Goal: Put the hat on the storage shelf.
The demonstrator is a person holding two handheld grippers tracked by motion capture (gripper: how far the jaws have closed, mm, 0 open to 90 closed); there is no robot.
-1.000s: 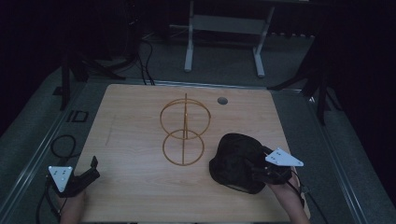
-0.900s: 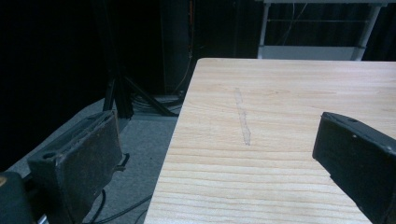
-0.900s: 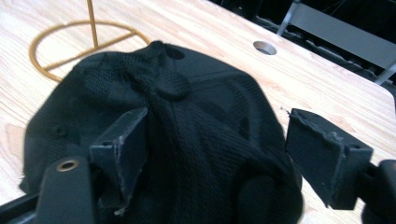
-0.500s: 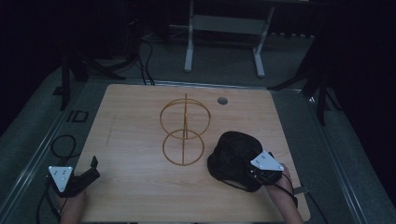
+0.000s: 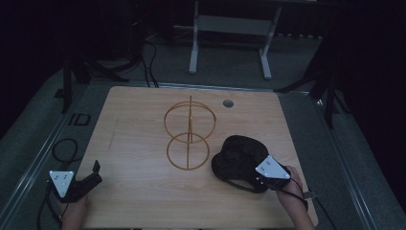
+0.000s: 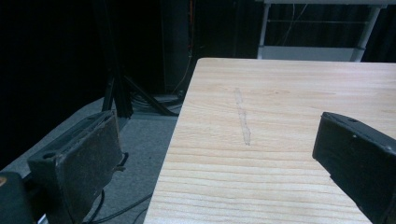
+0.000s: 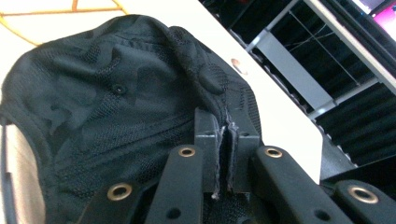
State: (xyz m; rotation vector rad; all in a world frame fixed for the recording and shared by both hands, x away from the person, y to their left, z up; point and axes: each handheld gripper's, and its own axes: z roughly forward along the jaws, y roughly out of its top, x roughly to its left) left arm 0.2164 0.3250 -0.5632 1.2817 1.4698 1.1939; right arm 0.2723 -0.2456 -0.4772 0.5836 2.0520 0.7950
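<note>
A black mesh cap (image 5: 239,160) lies on the wooden table (image 5: 139,124) at the front right, close beside a gold wire stand (image 5: 189,134) made of two rings on an upright rod. My right gripper (image 5: 251,178) reaches into the cap's near edge from the right. In the right gripper view its jaws (image 7: 227,126) have just been closing and now pinch a fold of the cap (image 7: 116,107) between the pads. My left gripper (image 5: 97,172) rests at the table's front left corner, open, with nothing between its jaws (image 6: 219,154).
A small round grommet (image 5: 228,103) sits in the table near the back edge. Cables lie on the floor left of the table. A white metal frame (image 5: 230,24) stands behind the table. Bare wood stretches across the left half.
The right gripper has shifted left into the cap's near edge and its jaws have gone from open to shut on the fabric. The left gripper has stayed put.
</note>
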